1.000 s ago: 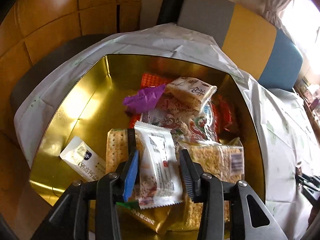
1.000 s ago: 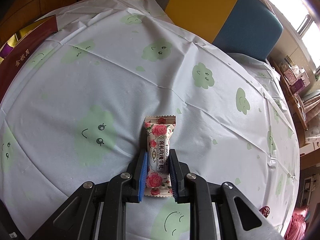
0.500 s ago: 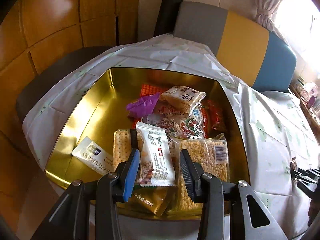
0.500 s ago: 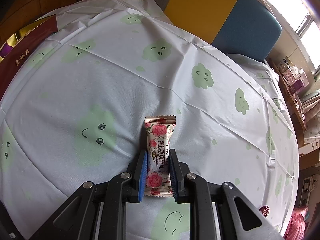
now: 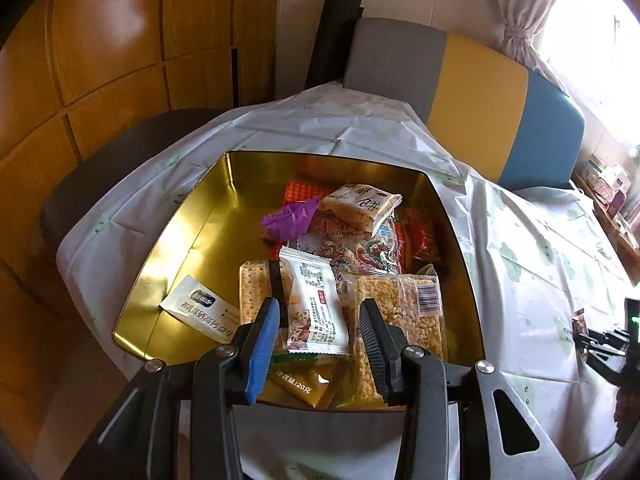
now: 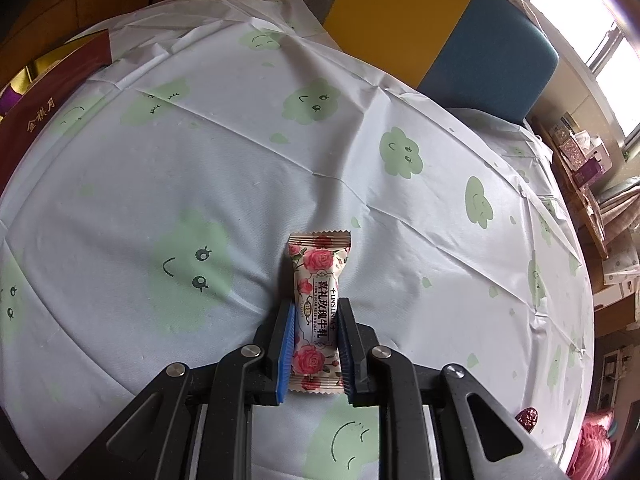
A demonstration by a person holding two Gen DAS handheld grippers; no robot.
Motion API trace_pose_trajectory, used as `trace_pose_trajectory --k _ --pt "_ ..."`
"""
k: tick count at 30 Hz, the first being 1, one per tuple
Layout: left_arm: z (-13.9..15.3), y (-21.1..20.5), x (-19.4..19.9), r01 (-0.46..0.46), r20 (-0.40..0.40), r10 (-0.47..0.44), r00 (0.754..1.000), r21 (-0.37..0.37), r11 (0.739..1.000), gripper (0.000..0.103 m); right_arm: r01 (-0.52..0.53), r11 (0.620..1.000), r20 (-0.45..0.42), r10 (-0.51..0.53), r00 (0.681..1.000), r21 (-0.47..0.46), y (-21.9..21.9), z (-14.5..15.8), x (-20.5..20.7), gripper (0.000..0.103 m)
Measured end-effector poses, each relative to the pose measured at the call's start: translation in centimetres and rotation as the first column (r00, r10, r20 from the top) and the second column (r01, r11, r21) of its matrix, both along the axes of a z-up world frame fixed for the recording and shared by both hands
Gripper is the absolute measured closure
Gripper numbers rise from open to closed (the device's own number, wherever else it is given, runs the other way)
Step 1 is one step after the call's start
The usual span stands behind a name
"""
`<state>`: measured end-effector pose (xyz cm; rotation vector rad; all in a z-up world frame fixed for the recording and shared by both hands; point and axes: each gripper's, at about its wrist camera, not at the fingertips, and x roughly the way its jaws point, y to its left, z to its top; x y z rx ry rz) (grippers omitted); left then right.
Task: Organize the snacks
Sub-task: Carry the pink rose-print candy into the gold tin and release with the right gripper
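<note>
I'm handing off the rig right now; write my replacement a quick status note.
Left gripper: open, empty, above the near edge of the gold tin.
Right gripper: shut on the rose nougat, over the tablecloth.
Done: white packet lies in the tin atop the other snacks.
Left: carry the nougat to the tin, release. A dark red sweet sits at the table's edge.

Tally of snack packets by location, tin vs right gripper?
In the gold tin: 10 visible, some overlapping, more possibly hidden
In the right gripper: 1, the rose nougat packet
Total: 11 visible
</note>
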<state>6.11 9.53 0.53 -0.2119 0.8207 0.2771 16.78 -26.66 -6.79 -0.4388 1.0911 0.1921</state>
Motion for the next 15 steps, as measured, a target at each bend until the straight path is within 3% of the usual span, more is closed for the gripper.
trace_pose_trajectory --k 5,8,12,15 --pt "0.2 0.6 -0.7 -0.007 0.01 0.007 1.0 -0.007 1.0 0.055 0.037 0.999 -0.041 -0.037 0.998 0.004 0.1 0.8 0.5 0.084" --pt "0.0 1.0 -1.0 -0.023 0.009 0.023 1.0 -0.01 1.0 0.055 0.036 0.999 -0.023 -0.035 0.999 0.037 1.1 2.7 0.3 0.084" --pt "0.1 1.8 -1.5 -0.041 0.013 0.042 0.999 -0.009 0.999 0.055 -0.063 0.986 0.025 0.06 0.998 0.153 5.4 6.6 -0.5 0.084" --pt "0.5 2.3 -1.9 -0.055 0.027 0.055 0.998 0.009 0.998 0.054 -0.186 0.953 0.065 0.175 0.982 0.241 10.9 8.9 -0.9 0.084"
